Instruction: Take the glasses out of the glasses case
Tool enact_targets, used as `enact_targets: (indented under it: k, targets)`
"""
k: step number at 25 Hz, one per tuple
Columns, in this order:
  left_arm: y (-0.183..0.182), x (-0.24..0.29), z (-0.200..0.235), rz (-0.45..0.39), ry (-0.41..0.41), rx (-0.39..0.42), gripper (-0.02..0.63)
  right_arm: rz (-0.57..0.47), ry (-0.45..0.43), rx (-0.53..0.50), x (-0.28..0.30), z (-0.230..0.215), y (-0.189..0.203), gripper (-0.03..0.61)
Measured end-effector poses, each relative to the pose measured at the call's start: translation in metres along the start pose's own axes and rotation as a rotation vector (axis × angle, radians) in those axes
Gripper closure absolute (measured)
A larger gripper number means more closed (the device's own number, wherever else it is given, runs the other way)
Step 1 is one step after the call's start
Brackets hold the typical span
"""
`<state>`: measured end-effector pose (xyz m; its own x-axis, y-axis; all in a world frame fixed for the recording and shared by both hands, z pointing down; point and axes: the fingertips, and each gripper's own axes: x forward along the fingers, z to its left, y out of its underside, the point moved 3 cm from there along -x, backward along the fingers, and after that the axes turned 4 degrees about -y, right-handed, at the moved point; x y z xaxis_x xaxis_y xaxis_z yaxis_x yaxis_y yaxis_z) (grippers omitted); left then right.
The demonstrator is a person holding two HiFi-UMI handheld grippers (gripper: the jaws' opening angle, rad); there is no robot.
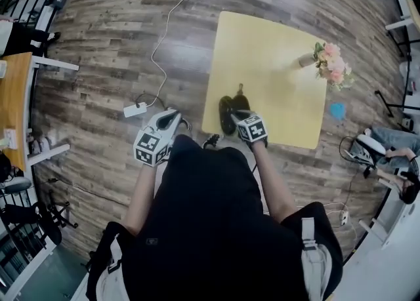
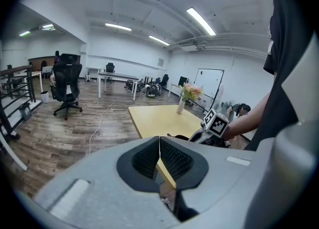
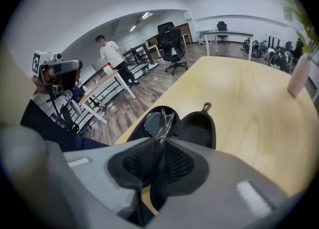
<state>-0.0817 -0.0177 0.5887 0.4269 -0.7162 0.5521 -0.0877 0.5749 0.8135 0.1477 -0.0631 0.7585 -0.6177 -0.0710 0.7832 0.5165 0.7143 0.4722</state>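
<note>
Glasses (image 3: pixel 158 123) with thin rims and round lenses are pinched between the right gripper's (image 3: pixel 158 148) ribbed black pads, above the table's (image 3: pixel 244 93) near edge. The case (image 3: pixel 199 125), a black oval clamshell, lies open on that smooth yellow table. The left gripper (image 2: pixel 159 159), off the table's left side, has its jaws pressed together with nothing between them.

The head view looks steeply down from above the person, with the yellow table (image 1: pixel 262 57) well below at 1 o'clock. The left gripper view sits off the table and faces across the room, the table (image 2: pixel 154 115) ahead and the right gripper (image 2: pixel 197 135) at 4 o'clock. The right gripper view skims low over the table (image 3: pixel 249 98), very near the glasses case (image 3: pixel 199 128), with the left gripper (image 3: pixel 70 68) at 10 o'clock. All three share the table and the flower vase (image 1: pixel 307 61) (image 2: pixel 181 106) (image 3: pixel 299 76).
</note>
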Motion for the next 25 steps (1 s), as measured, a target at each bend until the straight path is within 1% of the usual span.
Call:
enact_targets:
  k: [5,13,19,21,22,25]
  targets:
    - [-0.006,0.006,0.007,0.002,0.005,-0.008,0.601,0.023,-0.011,0.024,0.004,-0.004,-0.001,0.500]
    - [-0.011,0.020,0.019,0.023,0.060,0.004,0.601,0.037,-0.011,0.082,0.014,0.003,-0.004,0.494]
    - [-0.015,0.031,0.035,0.033,0.097,0.012,0.601,0.077,-0.001,0.123,0.026,0.002,-0.006,0.494]
    - [-0.018,0.033,0.040,0.031,0.103,0.013,0.601,0.092,0.017,0.145,0.027,-0.001,-0.003,0.495]
    - [-0.020,0.034,0.044,0.029,0.106,0.013,0.601,0.097,0.028,0.155,0.027,-0.002,-0.003,0.498]
    - [-0.023,0.033,0.053,0.030,0.112,0.015,0.601,0.106,0.050,0.174,0.028,-0.002,-0.003,0.544]
